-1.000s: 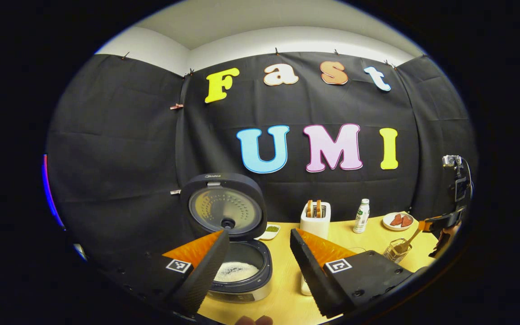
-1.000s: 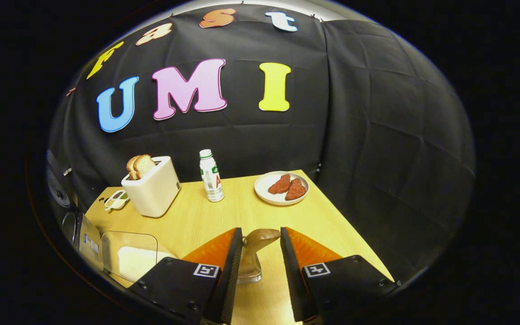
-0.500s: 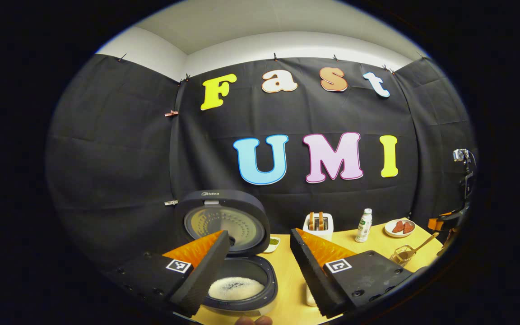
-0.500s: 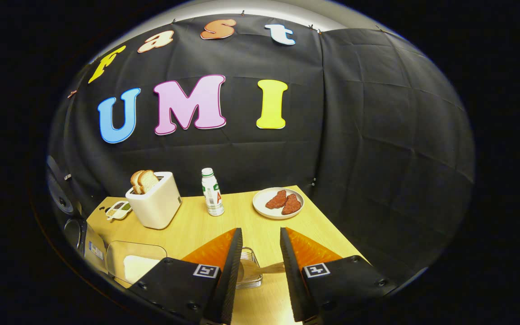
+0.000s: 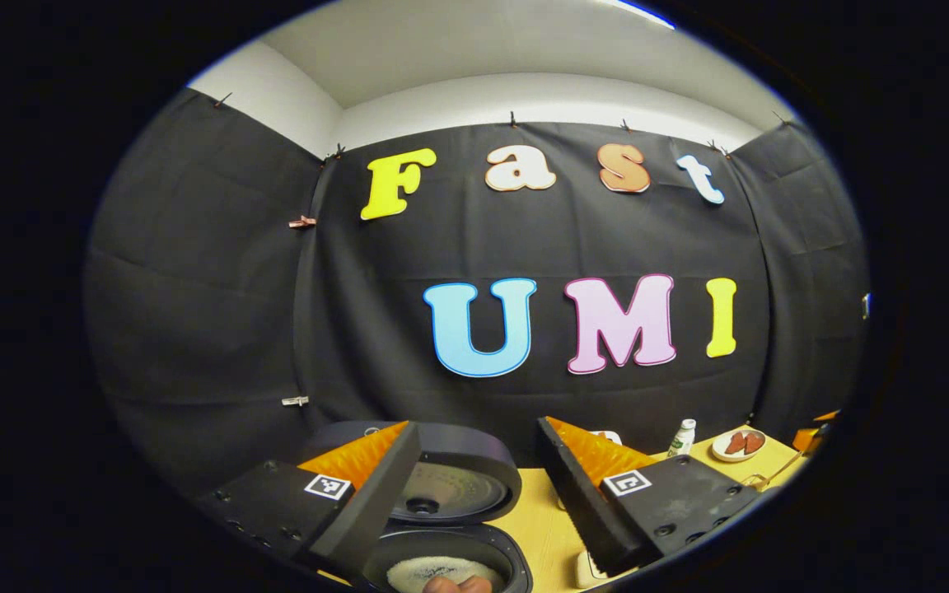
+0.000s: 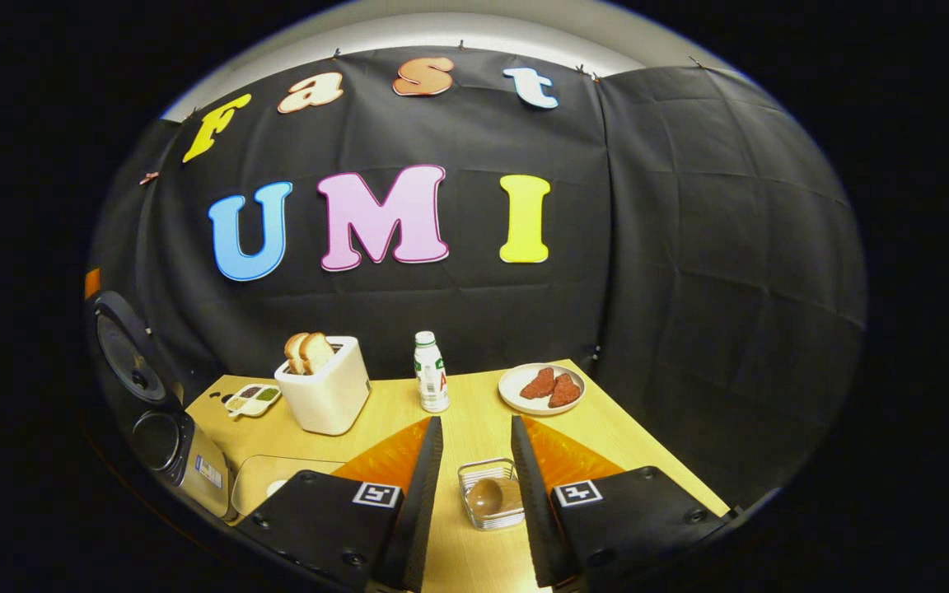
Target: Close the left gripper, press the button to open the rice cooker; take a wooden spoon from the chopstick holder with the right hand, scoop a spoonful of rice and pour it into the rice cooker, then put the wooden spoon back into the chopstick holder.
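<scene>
The rice cooker (image 5: pixel 441 527) stands at the left end of the surface (image 6: pixel 458 412), its lid tipped back and upright and white rice lying in the pot. From where I stand it looks like the heavy, planted thing here; it should not shift under a nudge, and with the lid already up it needs no more handling.

The left gripper (image 5: pixel 479 494) hangs above and in front of the cooker, jaws spread wide with nothing between them. A fingertip of the person's hand (image 5: pixel 458 585) peeks in at the bottom edge of the left gripper view.

The right gripper (image 6: pixel 474 494) hovers over the right half of the surface, its jaws parted and clear of everything, gripping nothing.

Between those jaws, lower down, sits the chopstick holder (image 6: pixel 493 494), a small wire basket that looks light and easy to tip or drag if something snags in it. The wooden spoon (image 6: pixel 487 497) rests inside it, and the right gripper view looks down on its rounded bowl. I judge the spoon stiff, light and smooth, so it could swivel in a loose pinch. The place to take it would be the handle, well up from the bowl and across its flat faces, though I cannot make out how the handle lies. The spoon being back in the basket, the job looks done.
</scene>
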Tool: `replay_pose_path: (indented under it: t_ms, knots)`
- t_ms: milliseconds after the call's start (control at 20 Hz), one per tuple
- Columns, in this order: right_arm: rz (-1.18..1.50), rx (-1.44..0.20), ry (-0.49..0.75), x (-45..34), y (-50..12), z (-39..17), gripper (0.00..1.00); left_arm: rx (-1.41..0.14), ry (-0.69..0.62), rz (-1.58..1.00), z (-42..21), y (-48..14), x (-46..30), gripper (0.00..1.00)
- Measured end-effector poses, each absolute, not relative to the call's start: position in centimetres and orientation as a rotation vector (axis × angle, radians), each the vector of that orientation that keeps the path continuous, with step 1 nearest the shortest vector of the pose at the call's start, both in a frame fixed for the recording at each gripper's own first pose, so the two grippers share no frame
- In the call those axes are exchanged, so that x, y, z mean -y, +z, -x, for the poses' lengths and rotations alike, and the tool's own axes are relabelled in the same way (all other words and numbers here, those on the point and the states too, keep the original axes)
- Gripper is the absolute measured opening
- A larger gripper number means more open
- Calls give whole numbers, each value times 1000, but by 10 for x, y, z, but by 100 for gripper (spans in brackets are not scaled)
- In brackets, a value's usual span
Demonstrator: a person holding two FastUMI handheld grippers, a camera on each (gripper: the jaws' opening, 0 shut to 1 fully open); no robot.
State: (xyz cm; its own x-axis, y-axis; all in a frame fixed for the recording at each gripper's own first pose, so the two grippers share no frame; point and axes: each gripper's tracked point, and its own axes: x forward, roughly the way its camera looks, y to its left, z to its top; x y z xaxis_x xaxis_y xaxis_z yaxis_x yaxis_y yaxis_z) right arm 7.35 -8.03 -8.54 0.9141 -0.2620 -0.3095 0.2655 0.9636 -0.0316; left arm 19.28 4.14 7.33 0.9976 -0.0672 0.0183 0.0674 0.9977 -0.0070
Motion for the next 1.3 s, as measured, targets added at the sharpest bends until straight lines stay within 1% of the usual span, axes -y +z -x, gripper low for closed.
replay_pose_path:
  t_ms: [50, 100, 150, 200, 250, 300, 350, 400, 600, 700, 800, 850, 950, 1100, 1300]
  knots:
    - [-10, -314, -264, 77, -84, -75, 53, 25, -62, 3, -202, 77, -46, 95]
    - [-10, -309, -255, 73, -82, -76, 53, 21, -59, -1, -212, 79, -51, 99]
    - [-6, -305, -250, 69, -79, -78, 53, 6, -74, -14, -221, 75, -50, 96]
    - [0, -304, -244, 67, -79, -79, 55, -5, -70, -26, -231, 74, -55, 99]
    - [5, -303, -241, 65, -78, -80, 60, -24, -62, -38, -241, 72, -62, 96]
    - [8, -302, -237, 63, -76, -80, 60, -33, -63, -43, -249, 71, -65, 96]
    - [11, -301, -233, 61, -76, -80, 61, -41, -61, -47, -256, 71, -66, 99]
    - [13, -299, -228, 59, -75, -81, 61, -52, -66, -48, -262, 70, -67, 96]
    - [18, -311, -212, 54, -78, -83, 61, -122, -46, -42, -275, 47, -72, 96]
    - [55, -307, -200, 52, -77, -84, 61, -111, -44, -37, -276, 51, -72, 99]
    - [68, -304, -186, 49, -77, -85, 61, -147, -30, -60, -277, 42, -72, 98]
    - [61, -305, -185, 48, -77, -84, 61, -139, -28, -79, -274, 43, -72, 100]
    - [44, -302, -181, 46, -78, -83, 61, -139, -21, -81, -267, 41, -72, 100]
    - [56, -310, -166, 45, -81, -81, 64, -125, -39, -43, -251, 39, -71, 100]
    - [59, -314, -154, 45, -82, -79, 64, -129, -67, -40, -229, 32, -70, 100]
